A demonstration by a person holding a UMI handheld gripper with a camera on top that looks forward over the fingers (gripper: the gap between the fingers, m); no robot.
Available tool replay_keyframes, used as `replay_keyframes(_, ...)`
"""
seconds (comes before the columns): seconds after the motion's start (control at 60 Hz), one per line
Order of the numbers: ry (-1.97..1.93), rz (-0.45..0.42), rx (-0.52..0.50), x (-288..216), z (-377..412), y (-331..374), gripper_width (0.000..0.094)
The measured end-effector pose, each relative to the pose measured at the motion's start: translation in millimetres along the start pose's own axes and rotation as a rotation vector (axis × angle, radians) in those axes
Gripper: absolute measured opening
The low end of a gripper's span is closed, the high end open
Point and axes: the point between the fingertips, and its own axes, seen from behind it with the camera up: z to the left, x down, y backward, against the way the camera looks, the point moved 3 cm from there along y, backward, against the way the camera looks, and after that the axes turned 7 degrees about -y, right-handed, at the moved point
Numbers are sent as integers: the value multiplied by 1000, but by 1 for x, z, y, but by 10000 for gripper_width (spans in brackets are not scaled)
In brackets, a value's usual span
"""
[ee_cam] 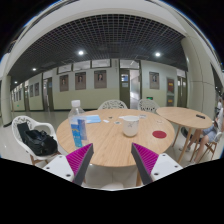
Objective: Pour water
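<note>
A clear plastic water bottle point(77, 125) with a blue label and cap stands upright on the round wooden table point(112, 145), ahead of my left finger. A white cup point(130, 126) stands near the table's middle, ahead and a little right. My gripper point(112, 160) is open and empty, its magenta pads point(80, 160) spread wide over the table's near edge. Both things stand well beyond the fingertips.
A red coaster point(159, 133) lies right of the cup. A blue item point(94, 119) lies behind the bottle. A white chair point(36, 140) with a dark bag stands at left. A second round table point(187, 118) stands at right, chairs behind.
</note>
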Motion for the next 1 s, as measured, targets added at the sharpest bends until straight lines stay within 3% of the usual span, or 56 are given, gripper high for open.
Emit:
replay_keyframes(0.35,2,13,-113,-1,70,-8,825)
replay_keyframes(0.583,-37,33,-201,5,134,-78,823)
replay_keyframes(0.75,-11,-9,-65,1,136,-152,810)
replay_keyframes(0.783,-9,-13,-32,2,132,-159,782)
replay_keyframes(0.867,-4,-45,-8,2,131,-174,473)
replay_keyframes(1.0,-8,-88,-7,0,130,-175,348)
